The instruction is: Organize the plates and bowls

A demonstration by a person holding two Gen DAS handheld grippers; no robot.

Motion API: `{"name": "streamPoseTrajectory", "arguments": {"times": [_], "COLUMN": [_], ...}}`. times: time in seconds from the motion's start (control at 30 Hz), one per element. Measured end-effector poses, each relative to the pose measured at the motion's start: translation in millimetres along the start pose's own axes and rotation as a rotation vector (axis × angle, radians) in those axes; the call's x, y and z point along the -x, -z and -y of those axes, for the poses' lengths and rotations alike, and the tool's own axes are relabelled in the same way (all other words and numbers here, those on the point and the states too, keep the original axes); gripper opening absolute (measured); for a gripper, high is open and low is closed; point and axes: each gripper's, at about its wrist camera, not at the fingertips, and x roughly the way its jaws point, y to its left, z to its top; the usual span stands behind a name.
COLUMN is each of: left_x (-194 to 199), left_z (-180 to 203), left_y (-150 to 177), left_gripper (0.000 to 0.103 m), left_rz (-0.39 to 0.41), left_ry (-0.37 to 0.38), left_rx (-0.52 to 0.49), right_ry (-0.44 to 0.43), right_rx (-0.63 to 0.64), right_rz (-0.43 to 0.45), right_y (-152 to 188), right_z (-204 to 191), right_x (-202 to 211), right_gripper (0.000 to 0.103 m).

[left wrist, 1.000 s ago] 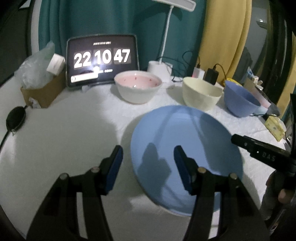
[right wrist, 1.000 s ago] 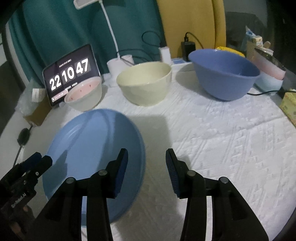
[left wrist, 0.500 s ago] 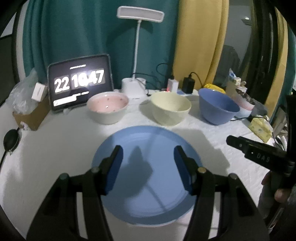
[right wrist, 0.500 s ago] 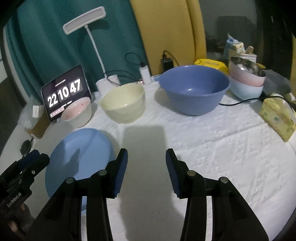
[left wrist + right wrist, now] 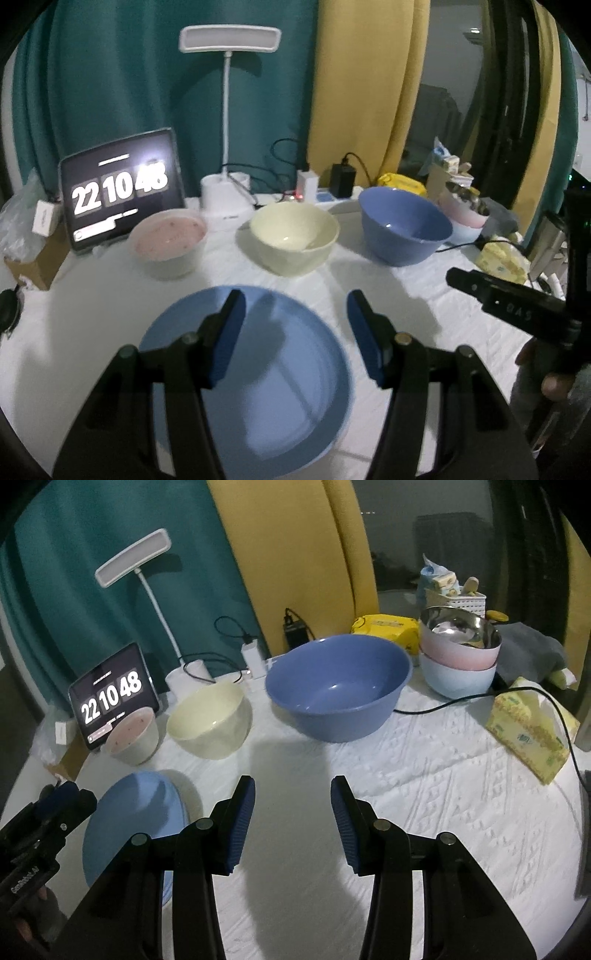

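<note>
At nine o'clock in the left wrist view a tablet [image 5: 120,192] is glowing with "22 10 48", propped behind a pink-lined bowl [image 5: 168,247] and beside a cardboard box [image 5: 35,264]. The left tool [image 5: 293,314] is hanging released over a blue plate [image 5: 280,391], nothing between its blue pads, the plate lying flat on the white tabletop [image 5: 92,306] at six o'clock. Along the twelve o'clock line a white desk lamp [image 5: 229,40] is standing over a cream bowl [image 5: 294,242], and a large blue bowl [image 5: 404,225] is sitting at two o'clock. At three o'clock the black body of the other tool is showing letters that look like "OAS". In the right wrist view "GenRobot.AI" is reading along the left tool's body at eight o'clock; the right tool [image 5: 291,801] is hovering released over bare cloth. At two o'clock stacked bowls [image 5: 459,657] are sitting with a steel one on top, and a black cable [image 5: 443,705] is trailing across a yellow tissue pack [image 5: 530,731] whose print is too small to read.
</note>
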Motion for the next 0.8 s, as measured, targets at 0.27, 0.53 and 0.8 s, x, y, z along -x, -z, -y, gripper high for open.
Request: {"name": "streamPoseTrajectory", "arguments": {"times": [0.27, 0.53, 0.8], "left_x": [-20, -48, -88], "left_z": [24, 47, 67], "left_y": [-27, -53, -62], "left_gripper": [0.059, 0.059, 0.059], "left_rz": [0.013, 0.015, 0.002], "left_ry": [0.047, 0.088, 0.105], "left_rx": [-0.044, -0.066, -0.083], "right_ry": [0.019, 0.061, 0.121], "right_rx": [-0.017, -0.017, -0.029], "right_rz": [0.019, 0.041, 0.061], "right_y": [-27, -52, -66], "right_z": [21, 41, 61], "right_x": [-3, -13, -33], "right_gripper": [0.045, 0.045, 0.045]}}
